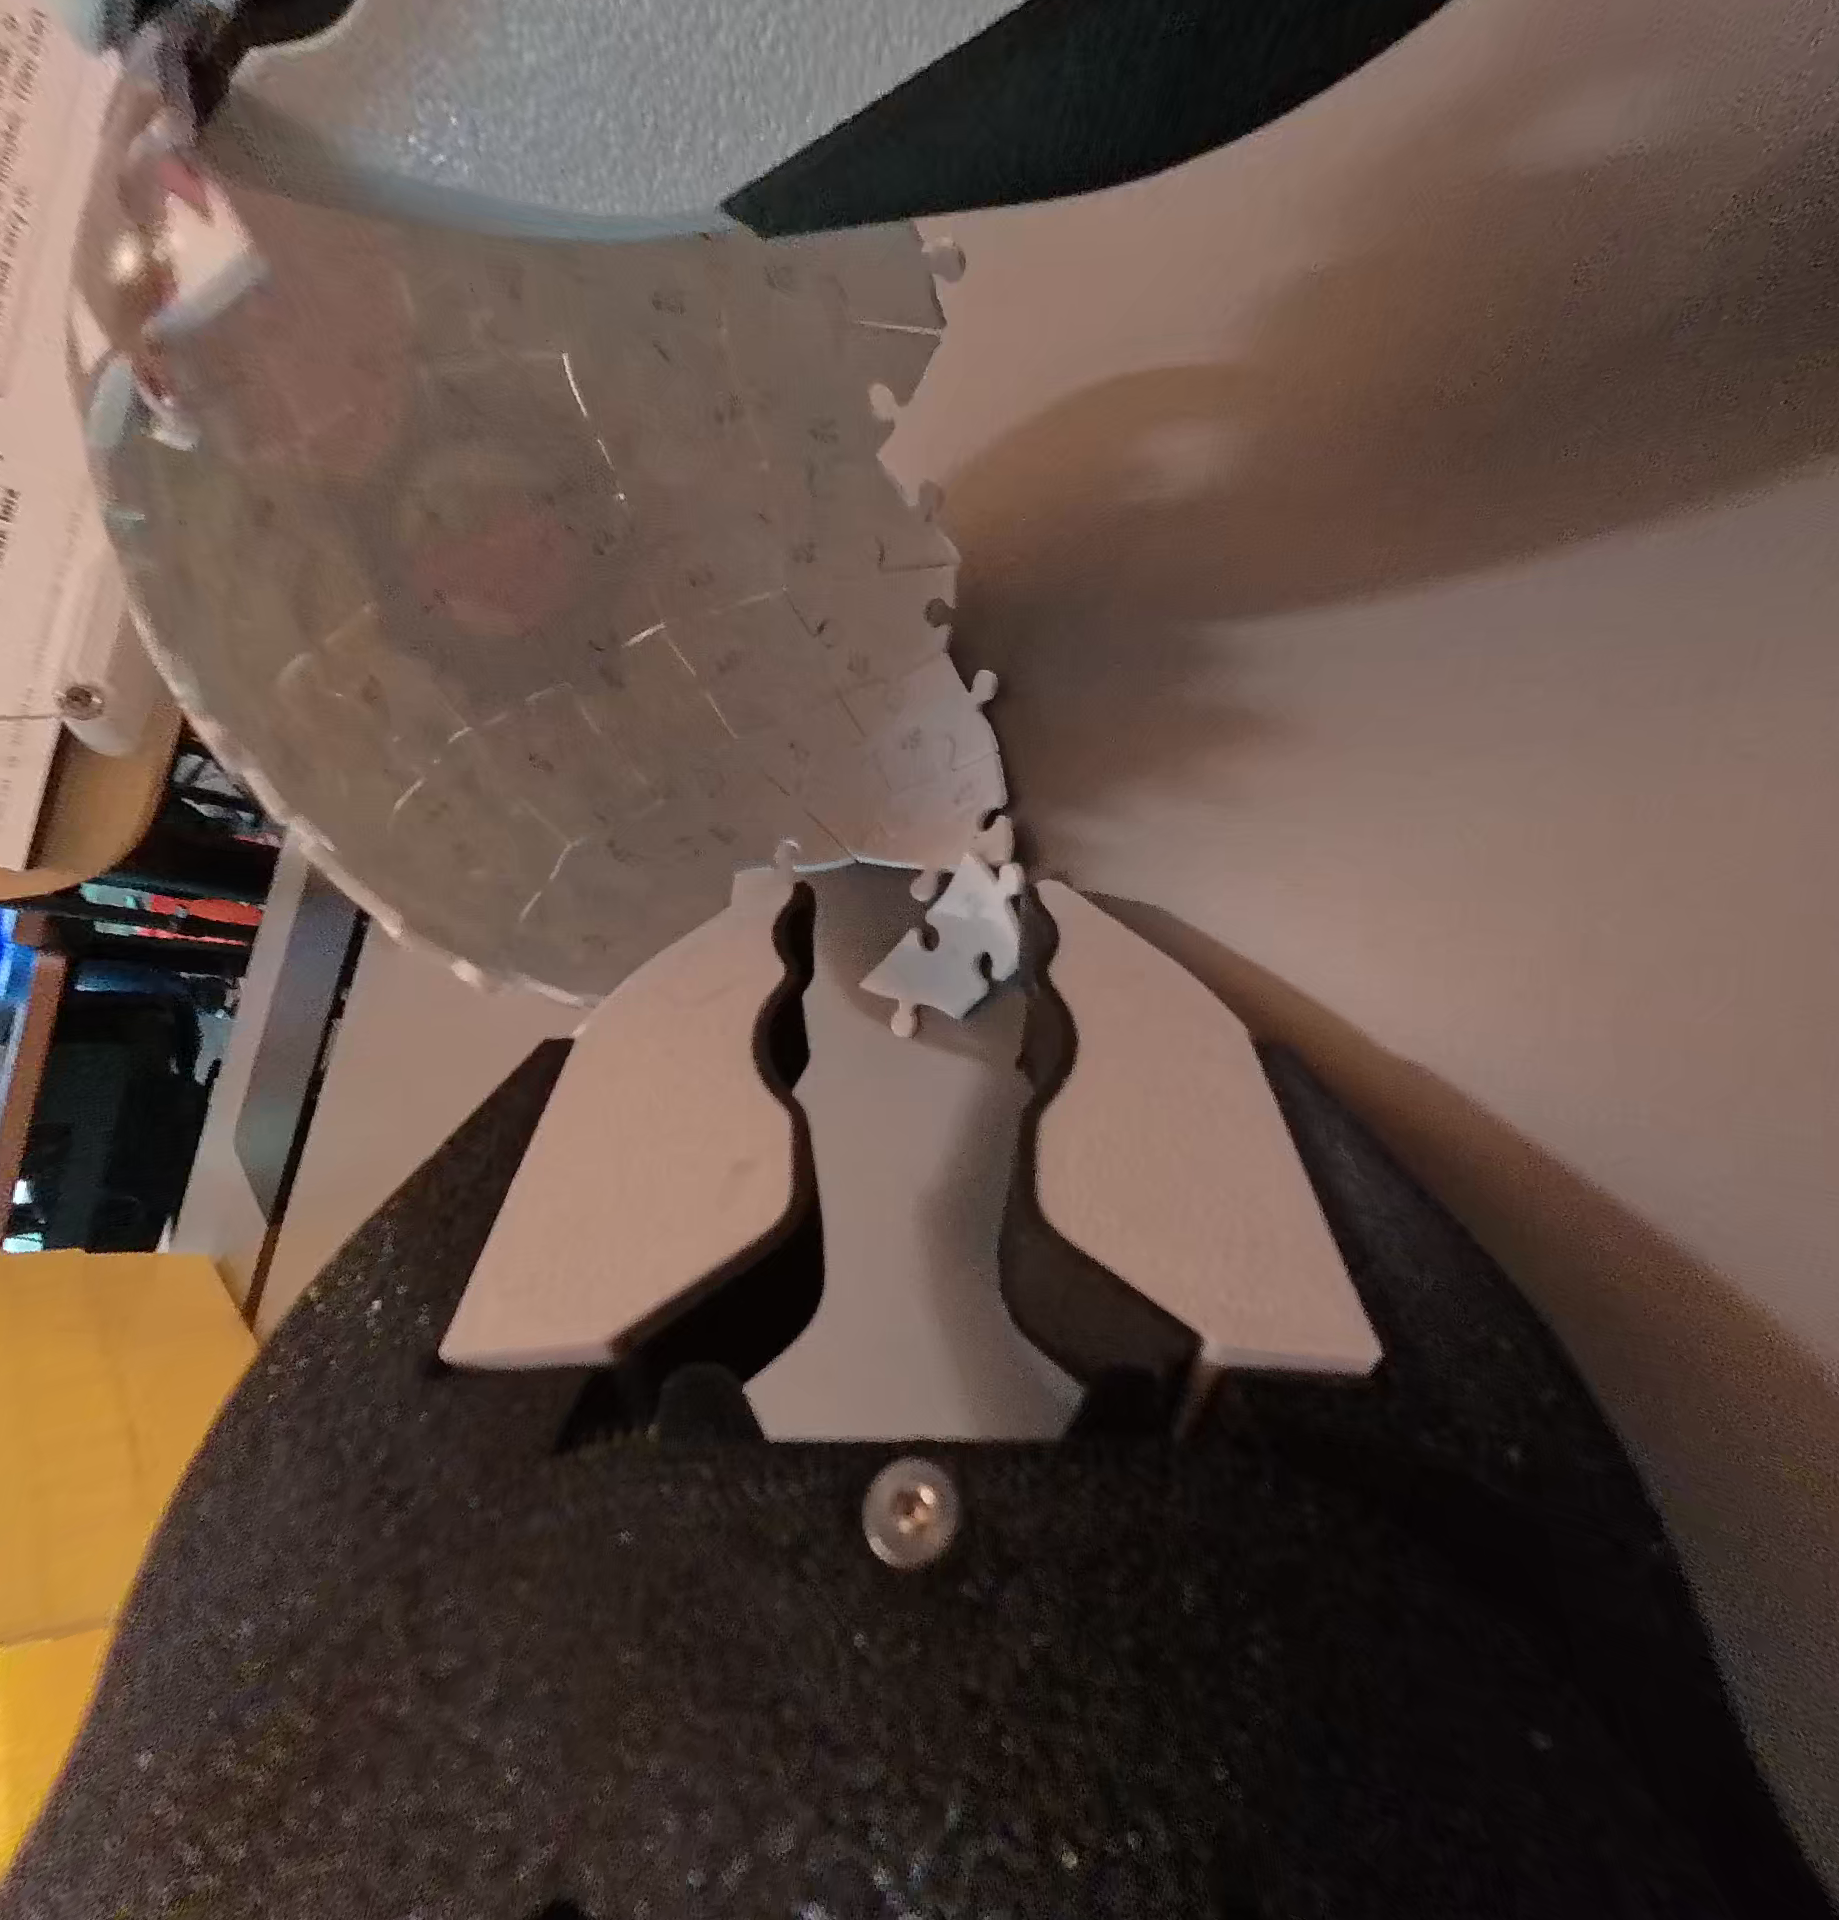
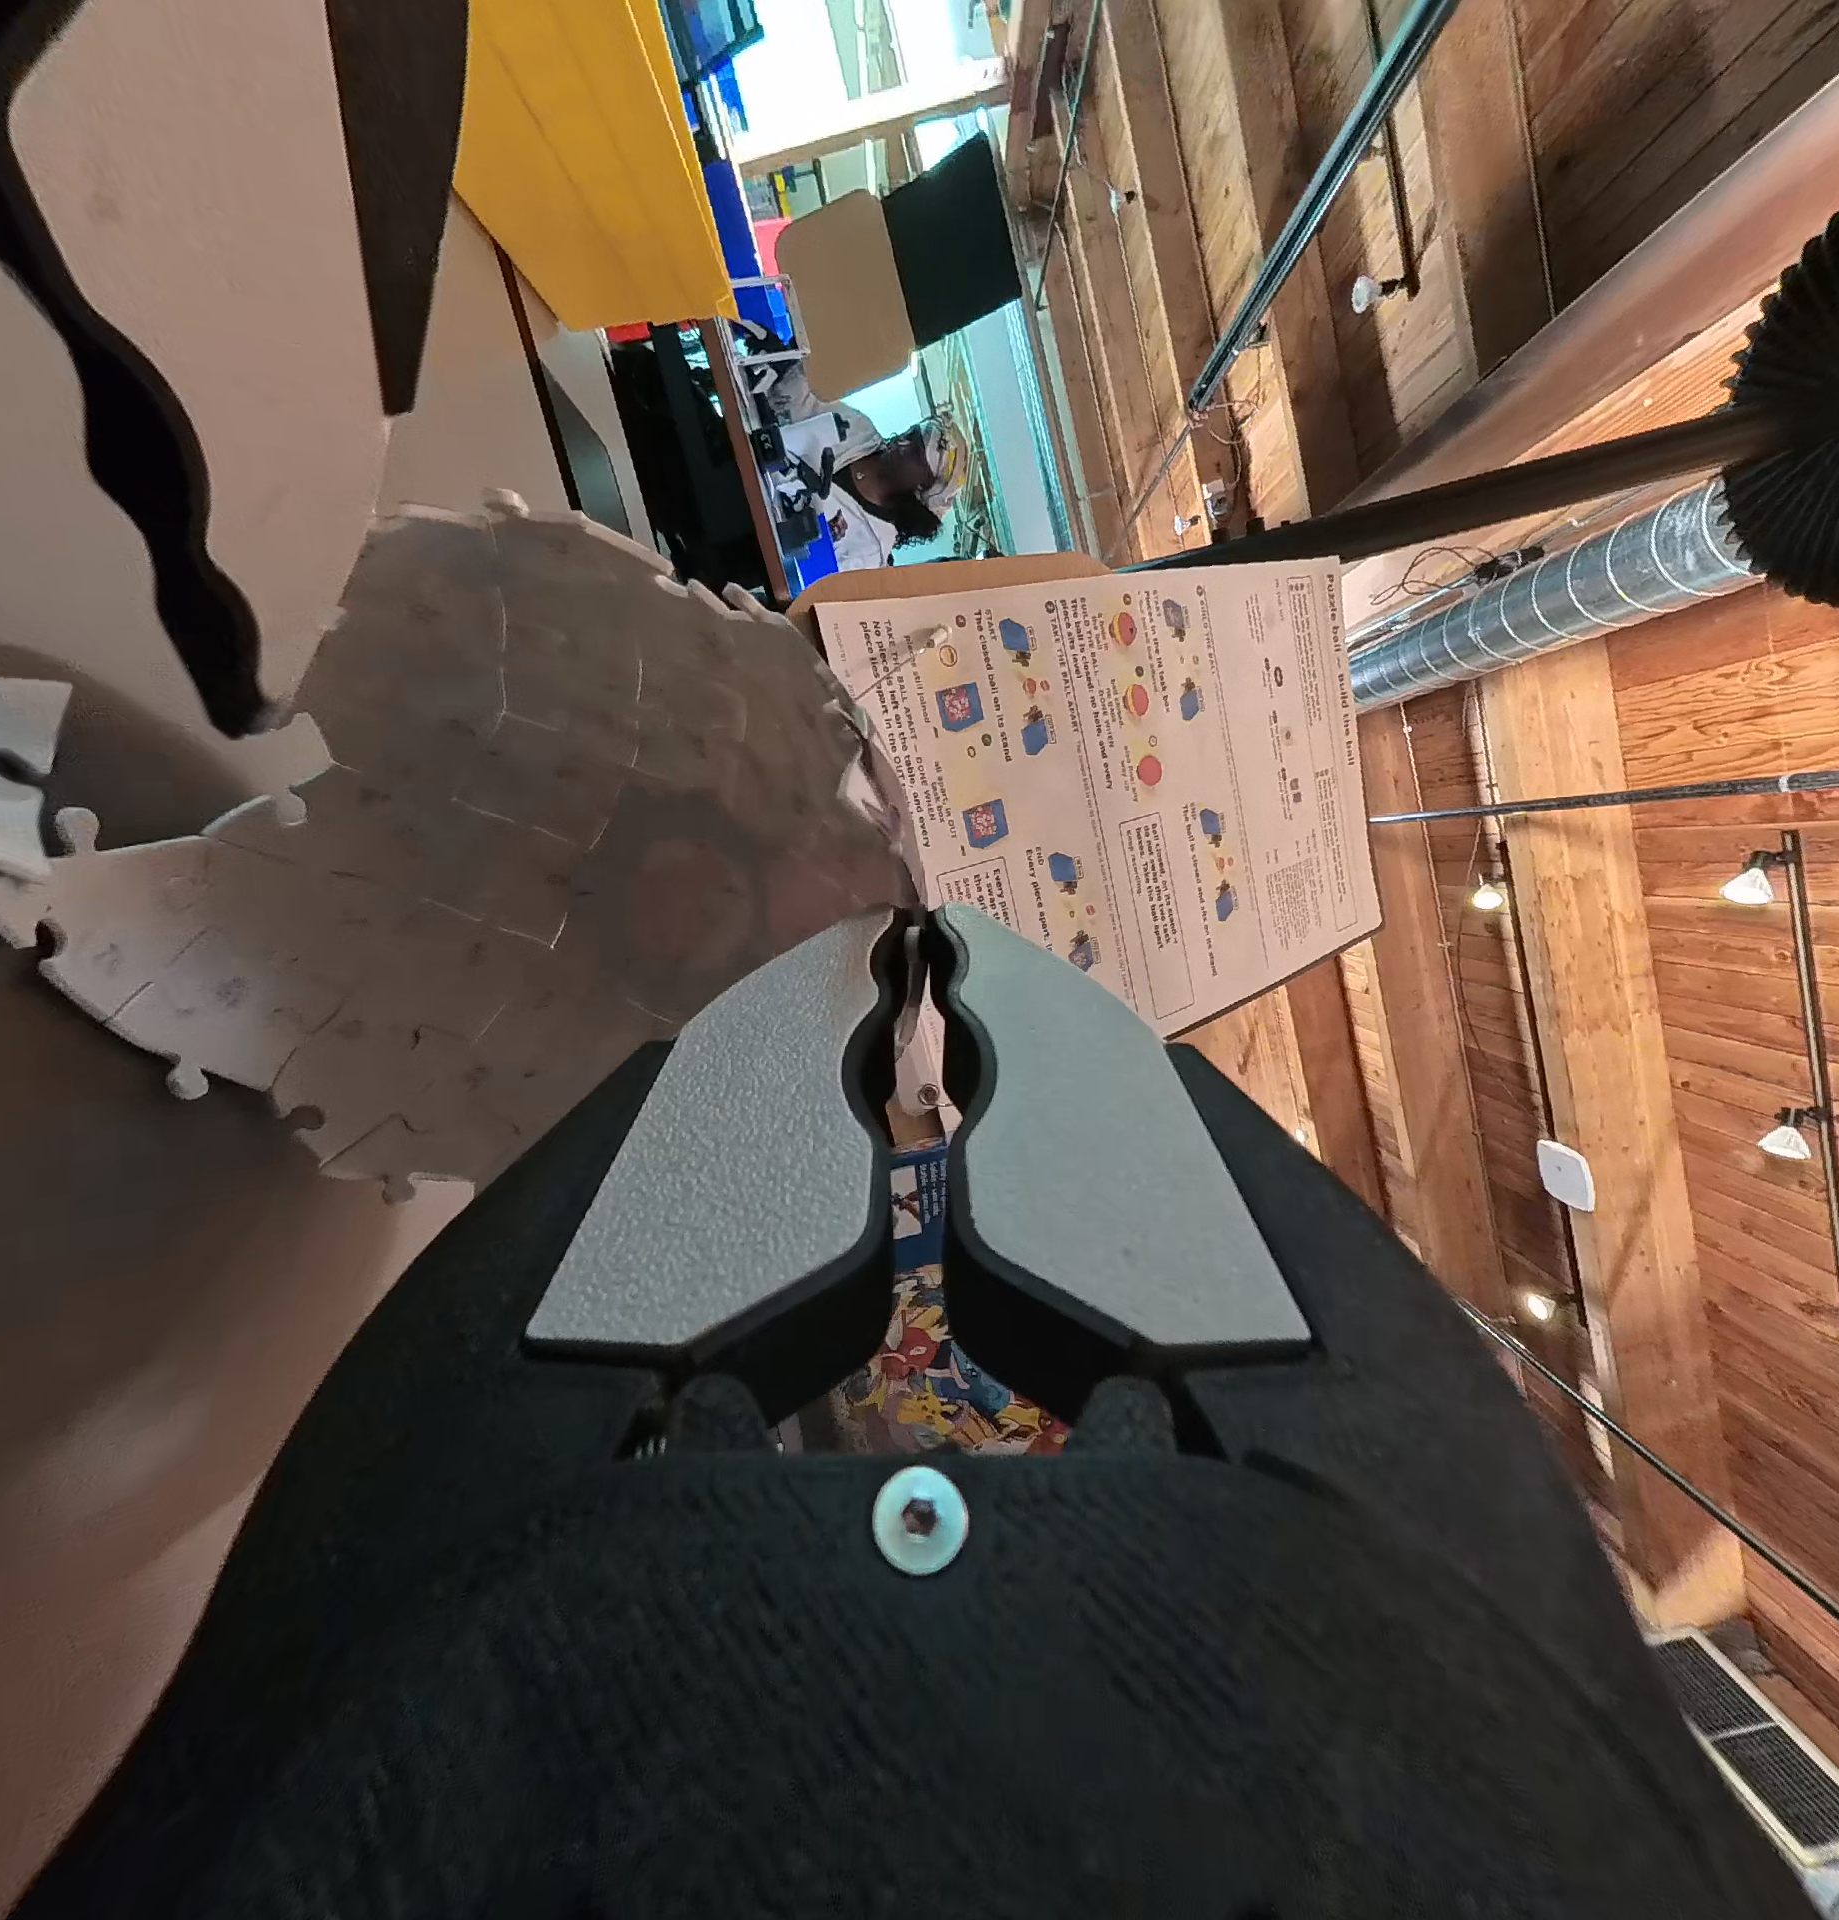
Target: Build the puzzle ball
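A curved, half-built ball shell (image 2: 499, 831) hangs above the table (image 1: 1466, 831), its rim pinched by the closed right gripper (image 2: 920, 925). The left gripper (image 1: 920, 914) gapes, a loose piece (image 1: 956, 945) between its fingers.

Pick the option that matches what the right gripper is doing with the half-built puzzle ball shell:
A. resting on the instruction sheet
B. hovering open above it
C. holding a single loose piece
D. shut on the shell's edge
D: in the right wrist view the right gripper has its fingertips pressed together on the rim of the curved puzzle ball shell, with no gap showing.
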Available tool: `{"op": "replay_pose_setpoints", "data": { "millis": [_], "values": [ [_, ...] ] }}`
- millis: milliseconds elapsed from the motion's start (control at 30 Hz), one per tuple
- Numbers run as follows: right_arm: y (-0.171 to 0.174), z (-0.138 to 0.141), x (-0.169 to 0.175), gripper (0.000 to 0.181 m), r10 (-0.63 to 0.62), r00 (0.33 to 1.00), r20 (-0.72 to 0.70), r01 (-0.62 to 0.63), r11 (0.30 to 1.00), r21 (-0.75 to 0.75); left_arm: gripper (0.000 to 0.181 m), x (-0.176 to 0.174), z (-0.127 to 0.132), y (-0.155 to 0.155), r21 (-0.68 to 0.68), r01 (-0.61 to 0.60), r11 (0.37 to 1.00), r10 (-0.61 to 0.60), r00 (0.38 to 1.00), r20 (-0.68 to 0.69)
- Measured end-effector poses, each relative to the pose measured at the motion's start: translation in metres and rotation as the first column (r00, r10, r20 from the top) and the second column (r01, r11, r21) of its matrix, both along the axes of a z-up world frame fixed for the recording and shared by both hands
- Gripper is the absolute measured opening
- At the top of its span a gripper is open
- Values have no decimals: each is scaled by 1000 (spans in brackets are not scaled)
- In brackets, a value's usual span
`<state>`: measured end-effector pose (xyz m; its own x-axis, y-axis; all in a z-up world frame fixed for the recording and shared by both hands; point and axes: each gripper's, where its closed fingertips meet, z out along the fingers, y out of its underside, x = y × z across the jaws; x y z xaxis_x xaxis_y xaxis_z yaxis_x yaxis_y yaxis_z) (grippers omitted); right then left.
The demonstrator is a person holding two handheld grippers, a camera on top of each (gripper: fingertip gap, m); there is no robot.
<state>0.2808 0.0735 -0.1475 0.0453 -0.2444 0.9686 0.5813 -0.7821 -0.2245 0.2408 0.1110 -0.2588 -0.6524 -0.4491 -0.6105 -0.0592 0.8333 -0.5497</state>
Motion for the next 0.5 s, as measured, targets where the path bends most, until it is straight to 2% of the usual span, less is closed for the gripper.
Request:
{"op": "replay_pose_setpoints", "data": {
  "millis": [133, 200, 233, 267, 333, 400, 500],
  "values": [
    [-2, 0, 1, 3, -8, 1000, 7, 8, 1000, -4, 29, -9, 5, -5, -56, 14, 998, -13, 1000, 23],
    [-1, 0, 0, 3, -2, 1000, 13, 2, 1000, -7, 29, -17, 2, -6, -140, -63, 988, 57, 997, -46],
    [0, 0, 0, 3, 0, 1000, 16, 0, 1000, -7, 29, -20, 1, -4, -202, -150, 968, 131, 986, -104],
    [1, 0, -1, 3, 5, 1000, 19, -5, 1000, -8, 29, -21, 0, 0, -249, -267, 931, 231, 959, -165],
    [2, 1, -2, 3, 9, 1000, 28, -9, 1000, -10, 30, -23, 2, 10, -331, -501, 800, 420, 861, -287],
    [2, 1, -3, 3, 7, 999, 36, -6, 1000, -14, 32, -26, 2, 5, -409, -613, 676, 460, 785, -416],
    [2, 1, -3, 3, 9, 999, 43, -8, 1000, -10, 35, -24, 2, -2, -469, -690, 552, 473, 722, -505]
  ]
}}
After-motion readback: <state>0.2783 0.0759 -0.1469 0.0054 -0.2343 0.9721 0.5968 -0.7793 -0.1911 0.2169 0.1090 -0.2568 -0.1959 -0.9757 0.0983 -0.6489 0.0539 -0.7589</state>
